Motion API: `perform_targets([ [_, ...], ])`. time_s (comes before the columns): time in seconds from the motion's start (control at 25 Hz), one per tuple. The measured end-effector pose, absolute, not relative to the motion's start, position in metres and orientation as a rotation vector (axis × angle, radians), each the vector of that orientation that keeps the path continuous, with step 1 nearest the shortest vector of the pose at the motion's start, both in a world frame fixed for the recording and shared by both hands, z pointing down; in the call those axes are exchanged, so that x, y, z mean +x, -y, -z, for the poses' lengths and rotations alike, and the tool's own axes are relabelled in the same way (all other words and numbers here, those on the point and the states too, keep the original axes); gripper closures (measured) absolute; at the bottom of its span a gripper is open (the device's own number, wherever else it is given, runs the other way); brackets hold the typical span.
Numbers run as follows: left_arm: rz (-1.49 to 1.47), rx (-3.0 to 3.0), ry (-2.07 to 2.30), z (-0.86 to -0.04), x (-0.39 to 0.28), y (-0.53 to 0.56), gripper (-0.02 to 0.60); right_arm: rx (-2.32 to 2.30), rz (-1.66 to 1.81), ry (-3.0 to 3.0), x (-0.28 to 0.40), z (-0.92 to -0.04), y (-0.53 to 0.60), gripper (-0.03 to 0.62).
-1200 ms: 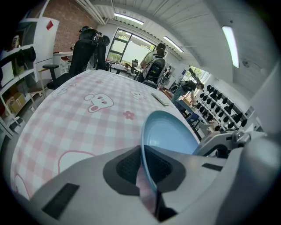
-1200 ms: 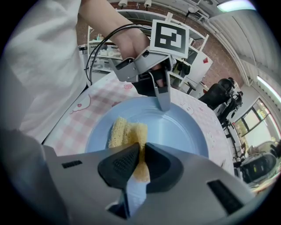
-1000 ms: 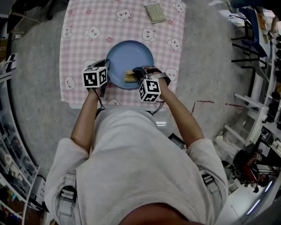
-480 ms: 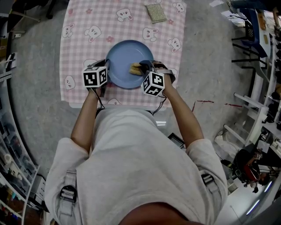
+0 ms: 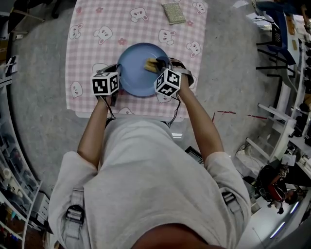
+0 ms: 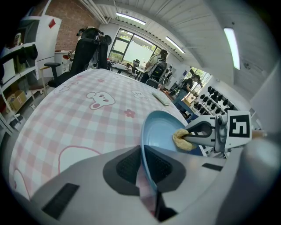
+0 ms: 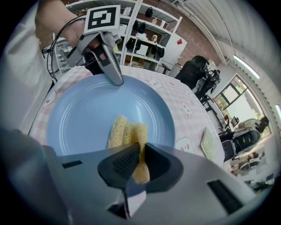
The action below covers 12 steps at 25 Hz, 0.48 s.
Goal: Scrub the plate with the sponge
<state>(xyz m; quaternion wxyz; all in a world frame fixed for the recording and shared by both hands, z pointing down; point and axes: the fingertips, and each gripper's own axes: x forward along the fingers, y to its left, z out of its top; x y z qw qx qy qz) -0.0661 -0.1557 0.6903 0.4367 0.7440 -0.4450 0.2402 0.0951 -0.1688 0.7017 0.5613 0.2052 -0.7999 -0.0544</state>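
A round blue plate [image 5: 136,73] lies on the pink checked cloth. My left gripper [image 5: 116,73] is shut on the plate's left rim [image 6: 145,162], its jaws pinching the edge. My right gripper [image 5: 156,64] is shut on a folded yellow sponge [image 5: 150,64], which presses on the plate's upper right part. In the right gripper view the sponge [image 7: 127,136] sticks out from between the jaws onto the plate [image 7: 83,118]. In the left gripper view the sponge [image 6: 183,139] sits at the tip of the right gripper [image 6: 189,137].
The table [image 5: 97,29] carries a pink checked cloth with bunny prints. A second, greenish sponge [image 5: 172,13] lies at the cloth's far edge. Grey floor surrounds the table; shelves and racks stand at the right [image 5: 286,58].
My right gripper has carried the sponge across the plate from its near right part toward the far right rim. The left gripper and the plate have stayed put.
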Motion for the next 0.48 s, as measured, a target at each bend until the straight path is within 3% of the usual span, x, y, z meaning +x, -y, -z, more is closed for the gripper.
perform_targets([
  [0.48,-0.589,1.851,1.115,-0.688,-0.066,0.161,0.549,0.613,0.21,1.842,0.064,-0.697,0.22,0.549],
])
